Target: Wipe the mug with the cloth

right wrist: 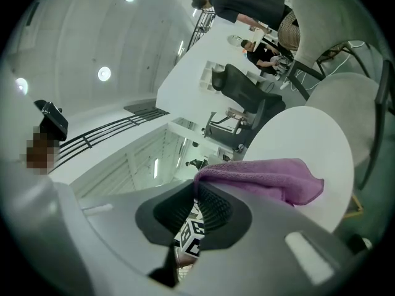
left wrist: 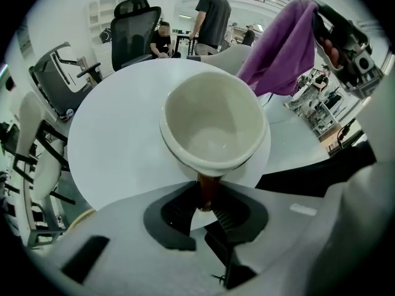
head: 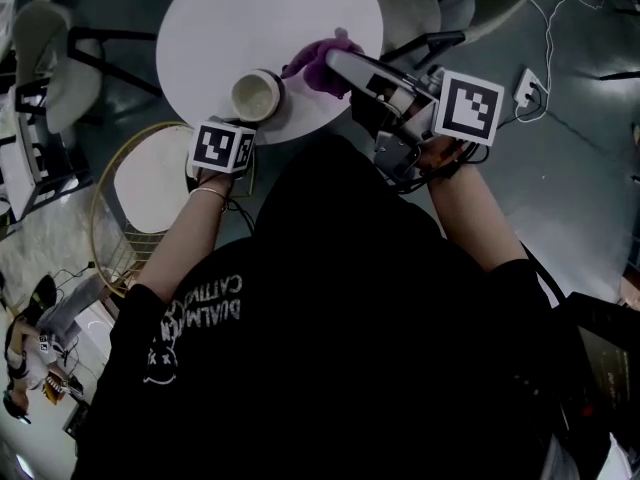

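Left gripper clamps the mug by its handle, mid-frame; it looks rigid, slick, breakable. Right gripper pinches the limp cloth by an edge.

Round white tabletop, mug at its near edge by left gripper; purple cloth at jaws of right gripper, beside mug
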`<state>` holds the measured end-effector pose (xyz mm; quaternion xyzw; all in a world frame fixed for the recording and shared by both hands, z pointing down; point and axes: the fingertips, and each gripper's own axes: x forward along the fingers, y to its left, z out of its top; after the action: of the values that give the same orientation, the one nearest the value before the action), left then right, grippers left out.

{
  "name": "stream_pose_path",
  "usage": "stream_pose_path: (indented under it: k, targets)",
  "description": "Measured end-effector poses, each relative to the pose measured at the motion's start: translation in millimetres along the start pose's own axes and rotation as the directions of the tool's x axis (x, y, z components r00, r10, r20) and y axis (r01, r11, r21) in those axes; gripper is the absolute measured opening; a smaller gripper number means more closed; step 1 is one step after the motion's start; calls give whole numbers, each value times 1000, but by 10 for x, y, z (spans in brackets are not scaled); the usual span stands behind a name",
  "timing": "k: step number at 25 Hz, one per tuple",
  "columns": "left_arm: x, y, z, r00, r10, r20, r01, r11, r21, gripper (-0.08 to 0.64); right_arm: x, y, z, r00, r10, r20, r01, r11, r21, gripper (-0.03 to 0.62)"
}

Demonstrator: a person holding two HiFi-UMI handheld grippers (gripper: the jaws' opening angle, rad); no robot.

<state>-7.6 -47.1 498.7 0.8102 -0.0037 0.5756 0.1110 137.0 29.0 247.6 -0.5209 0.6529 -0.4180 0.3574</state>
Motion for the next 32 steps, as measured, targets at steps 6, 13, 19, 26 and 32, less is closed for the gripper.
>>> stream_pose_path:
  k: [6, 13, 19, 26, 32]
  targets:
    - [-17, -35, -85, 1000, -9, 16, 9, 1000, -5, 69, -98, 74, -127, 1000, -24, 7, 24, 1000, -13, 29]
    - [-38, -33, -74, 1000, -14, 26, 14, 1000, -11, 69, -99, 79, -131, 999, -51, -8, 51, 998, -41, 28]
    - [-44, -24, -51, 1000, -13, 23, 13, 1000, -16, 69, -101, 57, -133, 998, -63, -20, 62, 997, -45, 28]
    - [-42, -10, -44, 1000, -10, 25, 10, 1000, -22, 69, -94, 58, -142, 998, -57, -29, 56, 997, -46, 28]
    - [-36, -12, -48, 1000, -7, 23, 8, 1000, -19, 69, -101, 48, -146, 998, -58, -36, 56, 997, -54, 28]
